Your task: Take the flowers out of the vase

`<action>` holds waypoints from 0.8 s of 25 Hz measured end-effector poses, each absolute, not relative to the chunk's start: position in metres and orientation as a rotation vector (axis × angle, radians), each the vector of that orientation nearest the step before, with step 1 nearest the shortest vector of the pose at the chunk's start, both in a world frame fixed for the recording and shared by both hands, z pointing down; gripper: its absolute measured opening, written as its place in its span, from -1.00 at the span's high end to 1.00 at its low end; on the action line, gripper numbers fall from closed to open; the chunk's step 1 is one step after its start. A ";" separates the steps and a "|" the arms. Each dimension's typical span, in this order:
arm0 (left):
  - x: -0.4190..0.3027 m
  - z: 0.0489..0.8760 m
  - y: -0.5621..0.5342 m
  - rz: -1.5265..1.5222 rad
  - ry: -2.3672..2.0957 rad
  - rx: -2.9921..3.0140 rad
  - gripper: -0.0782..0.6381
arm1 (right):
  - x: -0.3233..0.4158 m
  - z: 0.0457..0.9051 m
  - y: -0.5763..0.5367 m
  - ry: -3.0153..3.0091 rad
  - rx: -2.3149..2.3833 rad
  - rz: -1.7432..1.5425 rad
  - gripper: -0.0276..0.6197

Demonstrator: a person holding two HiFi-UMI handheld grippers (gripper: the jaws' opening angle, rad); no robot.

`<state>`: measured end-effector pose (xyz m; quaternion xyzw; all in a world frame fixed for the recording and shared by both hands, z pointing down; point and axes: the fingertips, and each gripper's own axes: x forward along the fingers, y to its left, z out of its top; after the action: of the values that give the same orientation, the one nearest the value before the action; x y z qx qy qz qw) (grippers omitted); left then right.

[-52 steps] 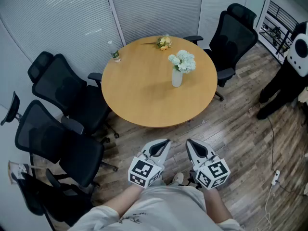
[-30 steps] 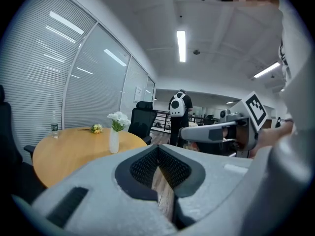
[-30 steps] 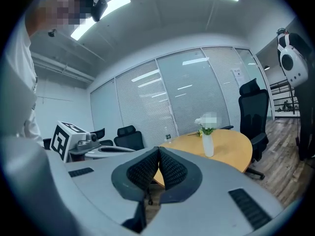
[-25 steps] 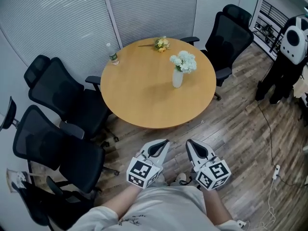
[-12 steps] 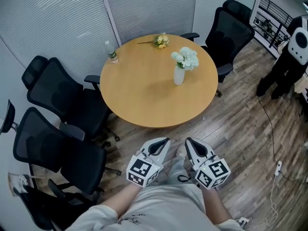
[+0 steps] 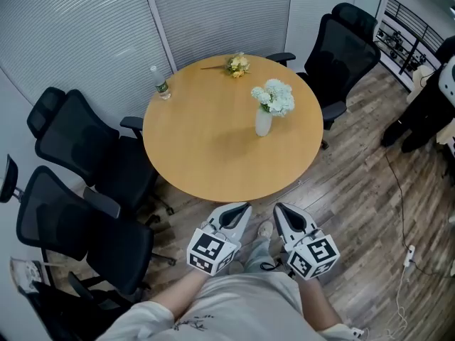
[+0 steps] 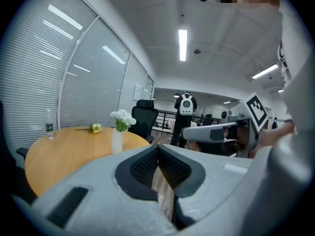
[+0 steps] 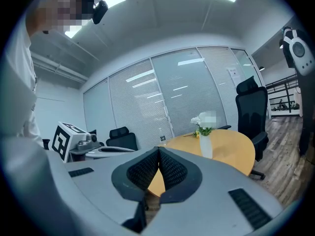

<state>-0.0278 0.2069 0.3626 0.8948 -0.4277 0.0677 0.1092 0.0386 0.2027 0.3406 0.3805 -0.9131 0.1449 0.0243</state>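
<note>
A white vase (image 6: 263,122) holding white flowers (image 6: 274,96) stands upright on the right half of the round wooden table (image 6: 206,148). The vase (image 7: 116,140) shows in the left gripper view and the vase (image 8: 205,146) in the right gripper view. A small yellow bunch (image 6: 237,65) lies at the table's far edge. My left gripper (image 6: 239,212) and right gripper (image 6: 281,212) are both shut and empty, side by side off the table's near edge, well short of the vase.
A clear bottle (image 6: 159,83) stands at the table's far left edge. Black office chairs stand at the left (image 6: 92,148), near left (image 6: 78,229) and far right (image 6: 345,52). A person in black (image 6: 426,105) stands at the right on the wooden floor.
The table and vase have drawn slightly nearer in the head view. Both grippers stay shut, side by side. The person at the right has shifted toward the frame edge.
</note>
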 end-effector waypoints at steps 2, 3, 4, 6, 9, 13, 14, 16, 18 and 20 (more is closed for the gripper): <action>-0.027 0.363 0.192 0.201 -1.260 2.629 0.75 | 0.039 0.342 0.186 -2.824 1.173 0.453 0.90; -0.027 0.363 0.183 0.200 -1.264 2.628 0.75 | 0.040 0.341 0.176 -2.825 1.172 0.454 0.90; -0.027 0.362 0.174 0.199 -1.269 2.625 0.75 | 0.040 0.340 0.166 -2.827 1.170 0.453 0.90; -0.027 0.359 0.155 0.191 -1.283 2.619 0.75 | 0.042 0.337 0.145 -2.831 1.166 0.447 0.90; -0.024 0.357 0.126 0.184 -1.300 2.613 0.75 | 0.045 0.334 0.114 -2.834 1.159 0.437 0.89; -0.018 0.355 0.091 0.186 -1.315 2.607 0.75 | 0.052 0.332 0.079 -2.839 1.143 0.432 0.89; -0.016 0.354 0.083 0.186 -1.319 2.606 0.75 | 0.054 0.331 0.071 -2.840 1.140 0.433 0.89; -0.012 0.352 0.068 0.184 -1.326 2.604 0.75 | 0.057 0.331 0.056 -2.844 1.130 0.435 0.90; -0.008 0.351 0.054 0.181 -1.336 2.602 0.75 | 0.060 0.330 0.042 -2.855 1.117 0.431 0.89; -0.004 0.351 0.040 0.182 -1.347 2.595 0.75 | 0.062 0.329 0.028 -2.867 1.099 0.426 0.89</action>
<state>-0.0044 0.0398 0.3506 0.8809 -0.4572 0.0617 0.1059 0.0622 0.0279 0.3294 0.3546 -0.9246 0.1373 0.0209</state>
